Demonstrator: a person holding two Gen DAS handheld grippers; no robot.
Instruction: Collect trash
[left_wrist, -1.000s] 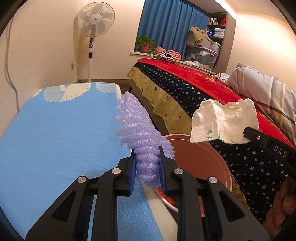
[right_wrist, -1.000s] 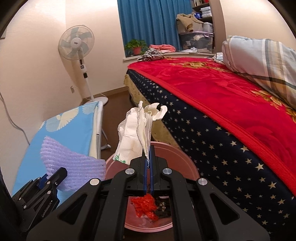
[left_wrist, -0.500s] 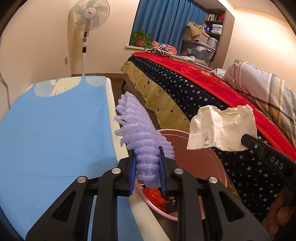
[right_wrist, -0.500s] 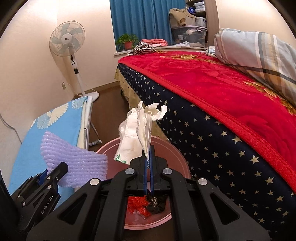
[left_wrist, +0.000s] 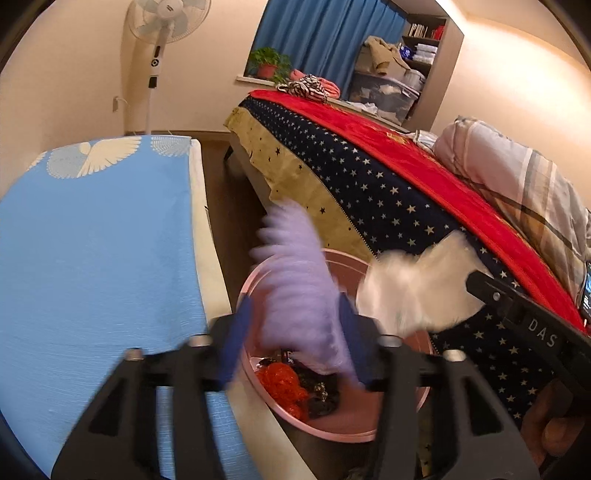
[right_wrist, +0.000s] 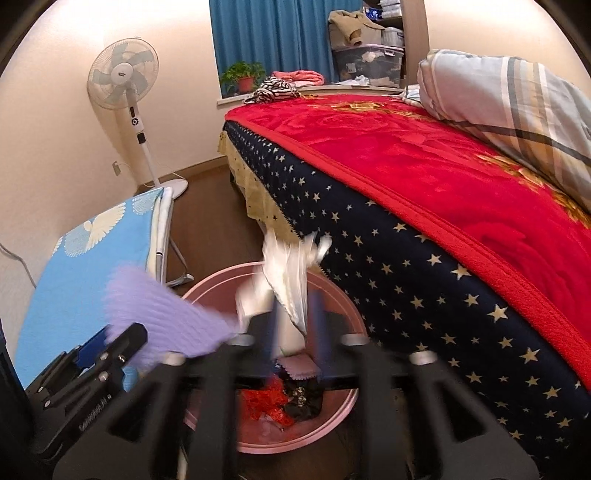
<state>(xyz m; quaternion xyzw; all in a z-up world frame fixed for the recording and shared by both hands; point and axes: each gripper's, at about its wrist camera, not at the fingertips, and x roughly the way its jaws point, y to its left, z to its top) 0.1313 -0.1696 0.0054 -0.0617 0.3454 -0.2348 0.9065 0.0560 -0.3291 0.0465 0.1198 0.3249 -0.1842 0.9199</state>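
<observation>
A pink round bin (left_wrist: 388, 428) (right_wrist: 343, 295) stands on the floor between the blue board and the bed, with red and black trash inside. My left gripper (left_wrist: 291, 332) is over the bin, its jaws spread apart, and the purple foam net (left_wrist: 303, 288) is blurred between them, slipping down. My right gripper (right_wrist: 295, 325) also hangs over the bin with its jaws parted, and the white crumpled paper (right_wrist: 288, 277) is loose between them. The paper also shows in the left wrist view (left_wrist: 417, 291), and the foam in the right wrist view (right_wrist: 159, 310).
A blue ironing board (left_wrist: 92, 258) lies to the left of the bin. A bed with a starry navy and red cover (right_wrist: 424, 206) lies to the right, a plaid pillow (right_wrist: 517, 99) on it. A standing fan (right_wrist: 125, 81) is at the far wall.
Both grippers have moved over the bin and opened. The purple foam and the white paper, held tight before, are now loose and blurred in motion.
</observation>
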